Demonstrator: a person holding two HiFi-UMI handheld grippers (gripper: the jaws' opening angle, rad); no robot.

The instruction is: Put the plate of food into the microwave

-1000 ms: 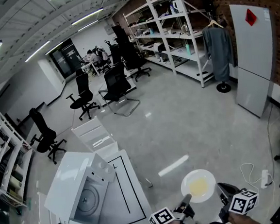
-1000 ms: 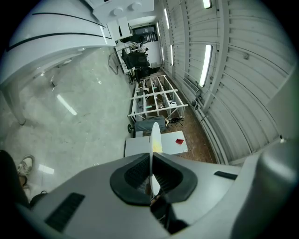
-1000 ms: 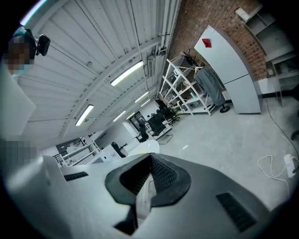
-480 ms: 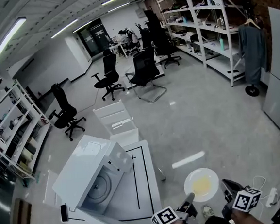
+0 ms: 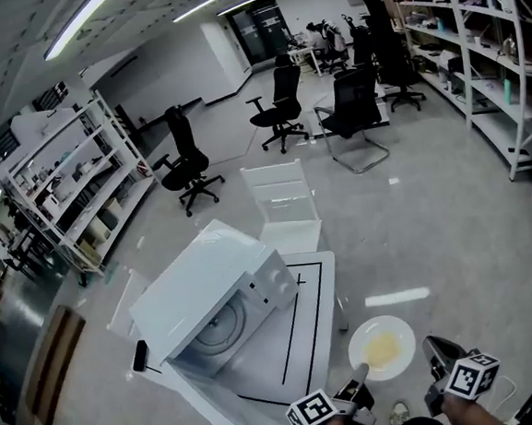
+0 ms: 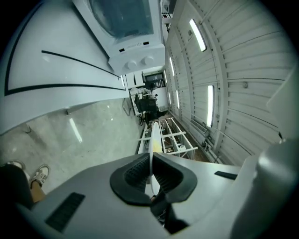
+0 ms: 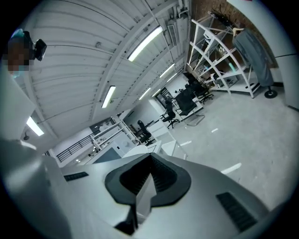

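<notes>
White plate: is carrying yellow food; is hanging roughly level outside the microwave, off its knob side, past the bench edge and over the floor.
Left tool: is gripping the plate rim on the side away from the microwave; jaws are standing almost together, pads pressing on the thin rim, which is showing edge-on in the left gripper view.
Right tool: is hovering just beside the plate, on its side away from the microwave; jaws are sitting together with nothing between them.
Microwave: is sitting on the bench, front cavity showing a round turntable.
Bench: is showing black lines beside the microwave.
</notes>
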